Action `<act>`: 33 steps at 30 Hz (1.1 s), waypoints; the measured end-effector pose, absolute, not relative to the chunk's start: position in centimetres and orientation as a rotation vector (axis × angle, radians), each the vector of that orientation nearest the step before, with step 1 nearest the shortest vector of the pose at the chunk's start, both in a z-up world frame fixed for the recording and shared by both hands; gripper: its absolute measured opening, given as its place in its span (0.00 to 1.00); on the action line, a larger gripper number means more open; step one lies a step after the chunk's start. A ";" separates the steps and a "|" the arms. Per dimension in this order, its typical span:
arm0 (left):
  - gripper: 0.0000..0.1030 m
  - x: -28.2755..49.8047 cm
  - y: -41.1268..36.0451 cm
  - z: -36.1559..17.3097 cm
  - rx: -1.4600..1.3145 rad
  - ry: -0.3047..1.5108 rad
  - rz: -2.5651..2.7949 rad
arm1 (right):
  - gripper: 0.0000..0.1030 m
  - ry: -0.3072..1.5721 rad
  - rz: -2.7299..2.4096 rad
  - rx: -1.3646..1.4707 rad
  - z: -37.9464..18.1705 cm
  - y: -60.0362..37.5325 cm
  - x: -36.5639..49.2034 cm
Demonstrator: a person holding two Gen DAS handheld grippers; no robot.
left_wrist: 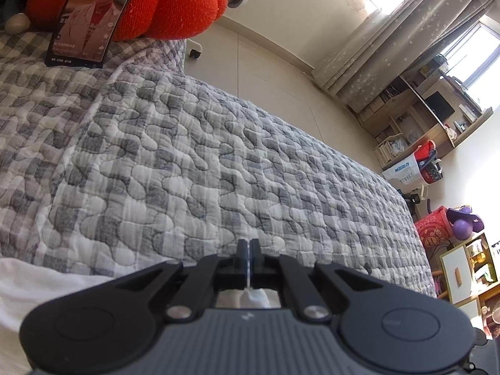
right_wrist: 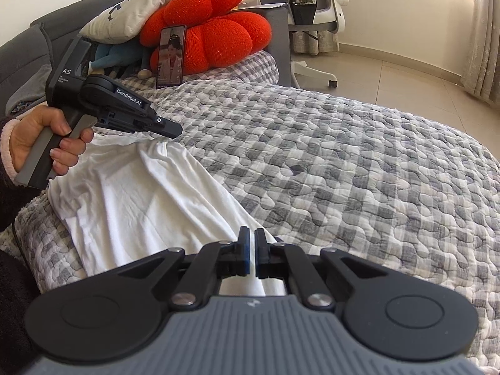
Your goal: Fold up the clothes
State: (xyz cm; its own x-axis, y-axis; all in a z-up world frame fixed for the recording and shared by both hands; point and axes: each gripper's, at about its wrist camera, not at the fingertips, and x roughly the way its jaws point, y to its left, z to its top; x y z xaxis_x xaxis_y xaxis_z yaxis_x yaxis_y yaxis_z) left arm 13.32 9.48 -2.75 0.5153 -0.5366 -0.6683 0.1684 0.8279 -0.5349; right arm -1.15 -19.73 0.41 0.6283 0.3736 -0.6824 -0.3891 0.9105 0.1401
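Observation:
A white garment [right_wrist: 134, 197] lies crumpled along the near left part of the bed. In the right wrist view a hand [right_wrist: 34, 137] holds my left gripper [right_wrist: 175, 132], which is shut on the garment's far edge and lifts it slightly. In its own view the left gripper [left_wrist: 249, 248] is shut with a thin white fold of garment [left_wrist: 31, 284] pinched between the pads. My right gripper [right_wrist: 251, 239] sits at the garment's near edge, with its jaws shut and white cloth showing in the narrow slit between the pads.
The bed carries a grey-and-white checked quilt [right_wrist: 359, 172]. At its head are a red knitted cushion [right_wrist: 215, 31], a grey pillow [right_wrist: 137, 9] and an upright phone [right_wrist: 170, 57]. A white office chair [right_wrist: 315, 15] stands on the tiled floor beyond. Shelves and bags [left_wrist: 428, 162] line the far wall.

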 end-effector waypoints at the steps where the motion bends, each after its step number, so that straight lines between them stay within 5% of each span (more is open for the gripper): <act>1: 0.03 13.3 9.7 -2.6 -0.431 0.934 -0.453 | 0.05 0.779 0.450 -0.011 0.5 -19.7 -1.0; 2: 0.06 13.2 9.9 -2.4 -0.422 0.927 -0.465 | 0.12 0.780 0.468 -0.012 0.6 -19.4 -0.9; 6: 0.36 12.9 10.9 -1.8 -0.359 0.886 -0.526 | 0.12 0.788 0.537 -0.013 0.9 -18.2 0.0; 11: 0.45 13.1 11.9 -2.3 -0.301 0.876 -0.637 | 0.12 0.812 0.597 -0.007 0.5 -16.6 1.6; 24: 0.47 14.0 13.9 -4.1 -0.356 0.876 -0.731 | 0.15 0.839 0.691 -0.030 -0.1 -13.0 5.0; 28: 0.47 14.1 14.6 -4.2 -0.373 0.876 -0.751 | 0.28 0.832 0.689 -0.045 -0.1 -12.6 5.3; 33: 0.47 14.5 14.6 -4.3 -0.327 0.902 -0.812 | 0.29 0.826 0.694 -0.043 -0.3 -12.6 5.5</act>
